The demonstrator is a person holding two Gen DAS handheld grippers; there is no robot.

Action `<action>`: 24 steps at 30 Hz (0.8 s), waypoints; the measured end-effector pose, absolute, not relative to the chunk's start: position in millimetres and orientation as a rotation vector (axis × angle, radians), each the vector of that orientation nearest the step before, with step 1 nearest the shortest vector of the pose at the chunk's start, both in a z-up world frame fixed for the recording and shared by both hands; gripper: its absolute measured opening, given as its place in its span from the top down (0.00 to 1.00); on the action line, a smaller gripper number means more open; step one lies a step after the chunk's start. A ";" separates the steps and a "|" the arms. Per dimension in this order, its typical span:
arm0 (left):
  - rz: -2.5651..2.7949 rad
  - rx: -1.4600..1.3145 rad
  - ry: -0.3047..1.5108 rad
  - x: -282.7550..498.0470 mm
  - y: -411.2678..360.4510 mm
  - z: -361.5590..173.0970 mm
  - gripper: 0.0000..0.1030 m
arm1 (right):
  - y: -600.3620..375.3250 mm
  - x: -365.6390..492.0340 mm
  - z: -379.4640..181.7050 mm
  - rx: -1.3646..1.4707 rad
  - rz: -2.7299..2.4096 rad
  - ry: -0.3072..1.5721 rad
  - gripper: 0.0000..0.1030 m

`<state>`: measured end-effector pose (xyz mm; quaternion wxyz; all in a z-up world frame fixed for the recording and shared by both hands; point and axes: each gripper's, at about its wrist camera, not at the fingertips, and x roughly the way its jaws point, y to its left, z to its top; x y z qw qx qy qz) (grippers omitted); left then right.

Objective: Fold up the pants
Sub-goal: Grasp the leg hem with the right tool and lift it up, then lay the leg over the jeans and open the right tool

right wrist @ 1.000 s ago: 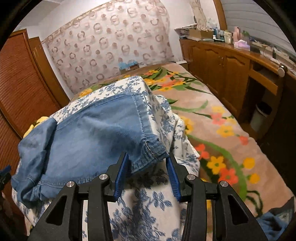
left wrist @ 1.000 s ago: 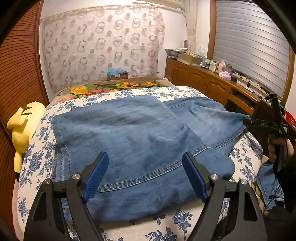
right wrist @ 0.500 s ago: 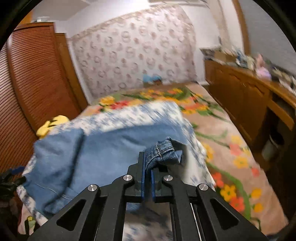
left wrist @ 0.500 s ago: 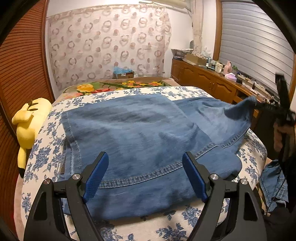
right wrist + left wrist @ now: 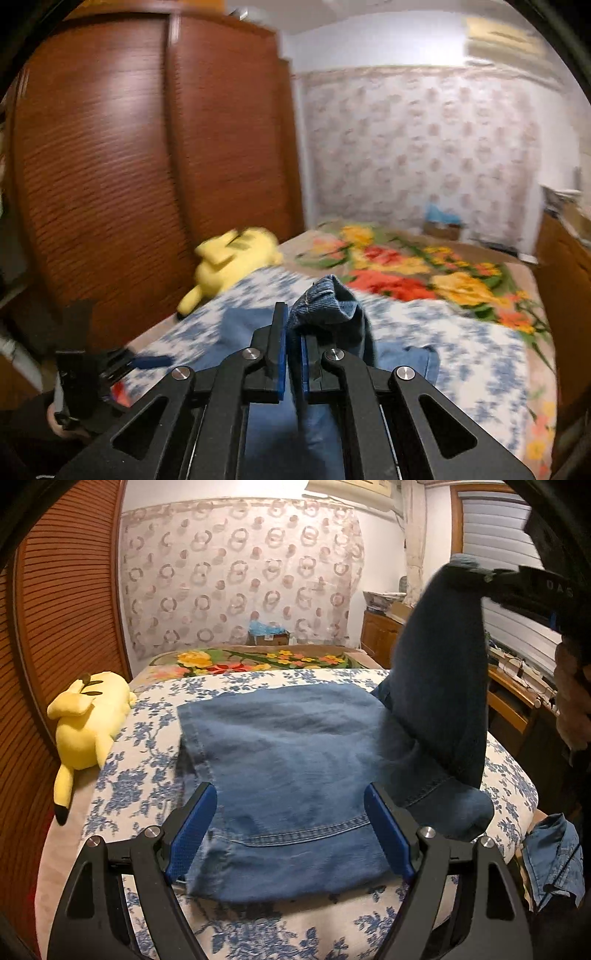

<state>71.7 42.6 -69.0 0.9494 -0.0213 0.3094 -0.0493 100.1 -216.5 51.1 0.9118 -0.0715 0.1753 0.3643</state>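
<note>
Blue denim pants point(image 5: 295, 760) lie spread on a blue-flowered white cover point(image 5: 147, 760). My left gripper point(image 5: 291, 830) is open and empty, hovering over the pants' near edge. My right gripper point(image 5: 293, 347) is shut on a bunched hem of the pants point(image 5: 327, 301). In the left wrist view it point(image 5: 491, 576) holds that end raised high at the right, and the denim point(image 5: 443, 672) hangs from it in a tall peak down to the bed.
A yellow plush toy point(image 5: 88, 720) lies at the bed's left edge beside a brown slatted wardrobe point(image 5: 147, 166). A flowered blanket point(image 5: 424, 269) covers the far bed. Wooden cabinets point(image 5: 517, 701) stand on the right. More denim point(image 5: 554, 856) hangs at lower right.
My right gripper closed on the pants' hem and lifted it high, swinging leftward over the bed. The left gripper stayed open near the front edge.
</note>
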 end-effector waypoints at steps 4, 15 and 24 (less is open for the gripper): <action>-0.092 -0.049 0.632 71.1 49.4 -70.9 0.20 | -197.3 101.6 31.8 -0.248 0.767 0.434 0.69; -0.092 -0.053 0.665 82.0 53.1 -85.3 0.20 | -199.4 123.4 19.1 -0.256 0.679 0.546 0.62; -0.120 -0.020 0.718 95.5 50.3 -104.1 0.20 | -185.0 135.3 -7.6 -0.205 0.605 0.624 0.60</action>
